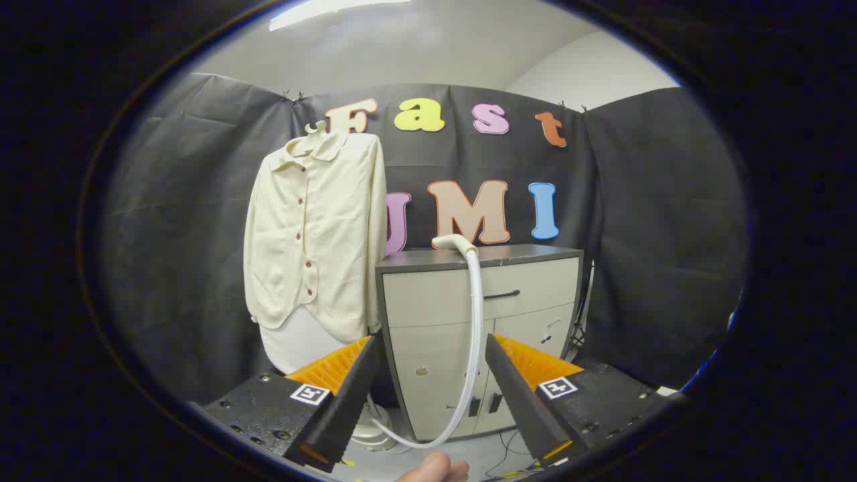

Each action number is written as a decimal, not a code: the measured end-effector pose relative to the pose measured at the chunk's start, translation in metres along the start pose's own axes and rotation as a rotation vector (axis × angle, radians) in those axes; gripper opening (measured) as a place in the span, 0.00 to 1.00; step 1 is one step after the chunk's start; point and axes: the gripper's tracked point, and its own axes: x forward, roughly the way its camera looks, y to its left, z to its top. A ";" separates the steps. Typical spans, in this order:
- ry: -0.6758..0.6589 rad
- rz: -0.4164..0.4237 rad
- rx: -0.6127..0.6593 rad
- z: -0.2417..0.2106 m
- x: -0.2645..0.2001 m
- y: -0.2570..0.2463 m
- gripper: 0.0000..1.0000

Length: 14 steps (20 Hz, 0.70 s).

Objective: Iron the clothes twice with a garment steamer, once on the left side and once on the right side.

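A cream button-up shirt [315, 234] hangs on a hanger in front of the black cloth wall, to the left of a cabinet [482, 314]. The steamer head [452, 242] lies on the cabinet's top, and its white hose [474, 335] curves down the cabinet front to a base unit [371, 434] on the floor. My gripper [432, 391] is open, well short of the cabinet, and its fingers [348, 395] hold nothing. The hose shows through the gap between them, far beyond the tips.
A white board or form [294, 341] hangs below the shirt's hem. The grey-topped cabinet has a drawer with a dark handle [502, 294] and two doors. A fingertip [435, 468] shows just below the fingers. Cables [509, 452] lie on the floor by the cabinet.
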 end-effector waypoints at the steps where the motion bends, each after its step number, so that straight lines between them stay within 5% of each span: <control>1: -0.007 -0.004 0.003 0.005 0.001 -0.001 0.98; 14: -0.007 0.009 -0.015 0.016 0.026 0.025 0.98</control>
